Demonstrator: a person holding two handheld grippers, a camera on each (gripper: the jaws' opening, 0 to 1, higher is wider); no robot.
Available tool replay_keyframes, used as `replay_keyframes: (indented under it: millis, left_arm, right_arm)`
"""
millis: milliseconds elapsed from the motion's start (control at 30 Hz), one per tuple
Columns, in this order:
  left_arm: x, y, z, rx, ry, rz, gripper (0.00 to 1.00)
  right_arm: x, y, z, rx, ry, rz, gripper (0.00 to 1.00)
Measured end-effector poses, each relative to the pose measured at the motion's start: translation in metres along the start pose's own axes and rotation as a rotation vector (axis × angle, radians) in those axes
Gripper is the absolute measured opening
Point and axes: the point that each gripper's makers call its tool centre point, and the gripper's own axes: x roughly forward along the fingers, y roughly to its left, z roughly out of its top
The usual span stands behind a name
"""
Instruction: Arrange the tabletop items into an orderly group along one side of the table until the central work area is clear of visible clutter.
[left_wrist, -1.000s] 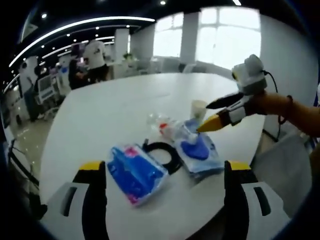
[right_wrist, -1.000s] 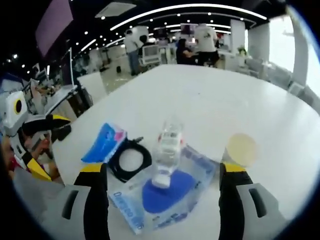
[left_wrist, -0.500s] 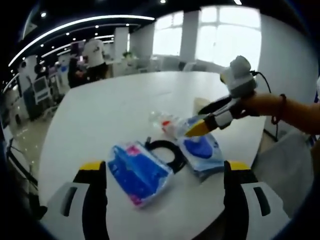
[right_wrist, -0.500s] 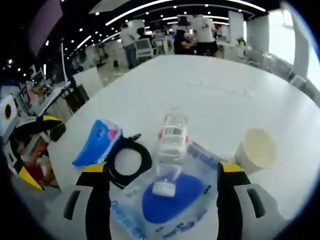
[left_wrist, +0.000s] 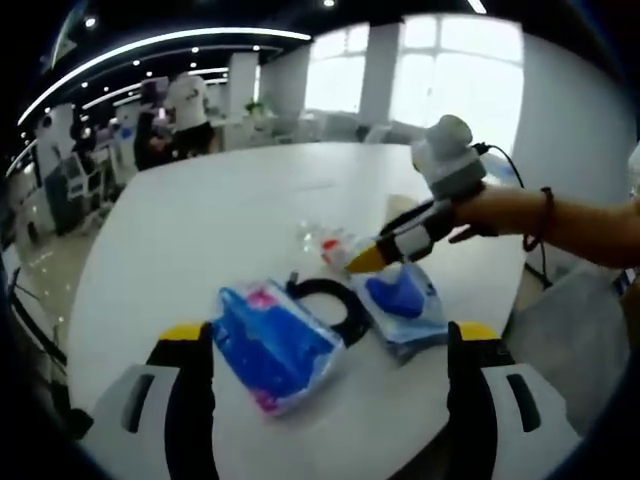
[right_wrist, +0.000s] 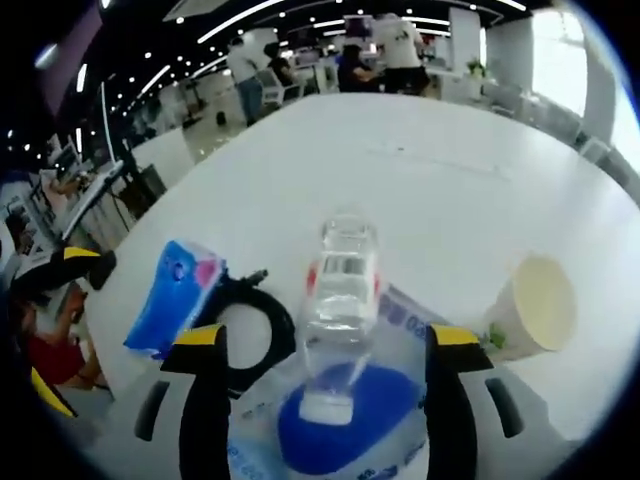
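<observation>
A clear plastic bottle (right_wrist: 338, 285) with a red-and-white label lies on the white table (right_wrist: 440, 170), its cap end resting on a clear pouch with a blue pad (right_wrist: 335, 445). My right gripper (right_wrist: 325, 395) is open, and its jaws stand on either side of the bottle's near end. In the left gripper view, the right gripper (left_wrist: 377, 246) reaches in from the right over the pouch (left_wrist: 402, 302) to the bottle (left_wrist: 322, 243). My left gripper (left_wrist: 330, 400) is open and empty, just short of a blue tissue pack (left_wrist: 272, 345).
A black cable coil (right_wrist: 245, 335) lies between the tissue pack (right_wrist: 170, 295) and the pouch. A paper cup (right_wrist: 530, 305) stands to the right of the bottle. The left gripper (right_wrist: 70, 325) is at the table's near edge. People and desks fill the far room.
My right gripper has moved forward and down over the pouch, closing in on the bottle, which now lies between its jaws. The left gripper has stayed in place.
</observation>
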Motion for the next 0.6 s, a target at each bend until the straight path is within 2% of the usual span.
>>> replay_keyframes:
  millis: [267, 333, 400, 600]
  left_arm:
    - [-0.001, 0.002, -0.001, -0.017, 0.000, -0.003, 0.93]
    - [-0.002, 0.003, -0.001, -0.016, -0.002, -0.001, 0.93]
    - [-0.002, 0.004, -0.001, -0.018, -0.003, 0.005, 0.92]
    - [-0.002, 0.006, -0.006, -0.010, 0.007, 0.014, 0.92]
  right_arm:
    - [0.014, 0.001, -0.002, 0.006, 0.015, -0.021, 0.67]
    - [0.017, -0.002, -0.003, 0.005, 0.017, -0.043, 0.64]
    - [0.018, -0.012, 0.000, 0.029, -0.009, -0.113, 0.59]
    - [0.024, -0.012, 0.001, 0.015, -0.010, -0.138, 0.46]
